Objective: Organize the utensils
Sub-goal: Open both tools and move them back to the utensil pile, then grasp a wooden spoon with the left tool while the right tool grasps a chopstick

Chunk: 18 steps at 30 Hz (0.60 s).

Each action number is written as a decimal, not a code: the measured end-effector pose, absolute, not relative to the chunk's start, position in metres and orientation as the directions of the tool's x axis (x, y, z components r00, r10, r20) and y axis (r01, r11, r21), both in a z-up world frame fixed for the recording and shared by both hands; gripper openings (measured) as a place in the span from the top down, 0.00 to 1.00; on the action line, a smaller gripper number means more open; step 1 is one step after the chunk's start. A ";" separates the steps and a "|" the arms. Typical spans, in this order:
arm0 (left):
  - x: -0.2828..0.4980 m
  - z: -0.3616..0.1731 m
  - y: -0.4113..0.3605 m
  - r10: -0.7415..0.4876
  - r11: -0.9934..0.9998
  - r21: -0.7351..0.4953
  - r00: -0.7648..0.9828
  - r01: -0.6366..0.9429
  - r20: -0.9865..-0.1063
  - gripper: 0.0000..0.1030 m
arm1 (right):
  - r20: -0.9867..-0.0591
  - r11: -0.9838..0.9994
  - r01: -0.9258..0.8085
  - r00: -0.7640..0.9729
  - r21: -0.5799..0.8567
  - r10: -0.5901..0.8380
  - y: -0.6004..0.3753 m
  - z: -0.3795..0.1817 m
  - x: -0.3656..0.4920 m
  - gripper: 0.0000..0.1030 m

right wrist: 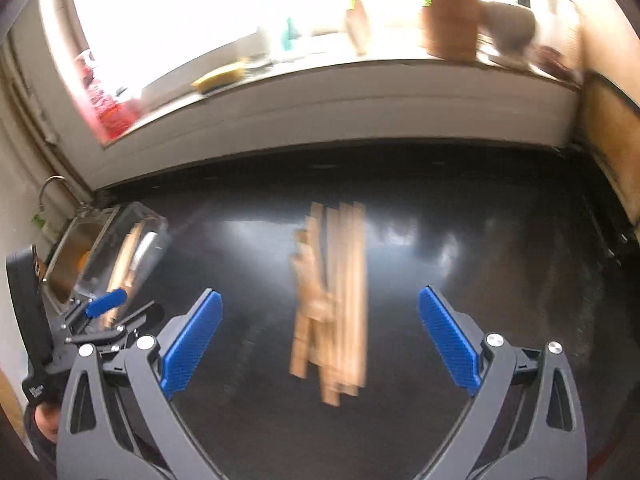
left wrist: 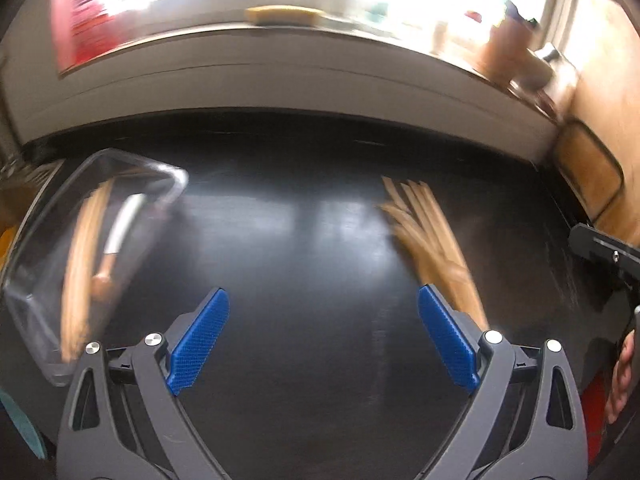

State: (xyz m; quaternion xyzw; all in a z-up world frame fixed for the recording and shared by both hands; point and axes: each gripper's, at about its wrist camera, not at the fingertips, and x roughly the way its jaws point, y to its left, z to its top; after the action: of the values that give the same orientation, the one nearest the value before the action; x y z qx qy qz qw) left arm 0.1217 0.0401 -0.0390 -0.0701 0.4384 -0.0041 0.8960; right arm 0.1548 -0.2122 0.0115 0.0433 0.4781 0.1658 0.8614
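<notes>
Several wooden utensils (left wrist: 86,264) in the clear container (left wrist: 48,240)

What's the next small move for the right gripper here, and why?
Probably lower the right gripper onto the wooden utensils. Its jaws stand open and empty, the pile lies between them on the black counter, and the clear container already holds some.

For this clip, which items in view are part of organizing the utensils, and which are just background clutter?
Part of the job:
- pile of pale wooden utensils on the black countertop
- clear plastic container, already holding a few wooden utensils
- left gripper and right gripper, both open and empty

Just lying about:
- yellow sponge on the windowsill
- brown cylindrical holder
- steel sink
</notes>
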 end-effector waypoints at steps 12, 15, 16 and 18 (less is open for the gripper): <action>0.187 -0.119 -0.020 0.005 1.000 -0.009 0.488 -0.026 -0.873 0.10 | -0.822 0.941 -0.190 0.459 0.279 0.337 -0.275 -0.019 0.168 0.07; 0.202 -0.128 -0.021 -0.001 1.000 -0.014 0.477 -0.024 -0.879 0.10 | -0.830 0.939 -0.189 0.439 0.288 0.343 -0.274 -0.031 0.179 0.07; 0.210 -0.130 -0.022 0.000 1.000 -0.012 0.473 -0.022 -0.881 0.10 | -0.834 0.938 -0.189 0.431 0.290 0.345 -0.272 -0.035 0.183 0.07; 0.221 -0.131 -0.024 0.002 1.000 -0.004 0.477 -0.012 -0.879 0.10 | -0.840 0.938 -0.187 0.419 0.292 0.345 -0.270 -0.043 0.189 0.07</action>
State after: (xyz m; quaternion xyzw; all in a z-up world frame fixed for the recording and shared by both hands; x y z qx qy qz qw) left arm 0.2206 -0.0236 -0.1314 -0.0049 0.5114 0.0039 0.8593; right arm 0.1894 -0.2698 -0.0428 0.0767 0.5149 0.1588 0.8389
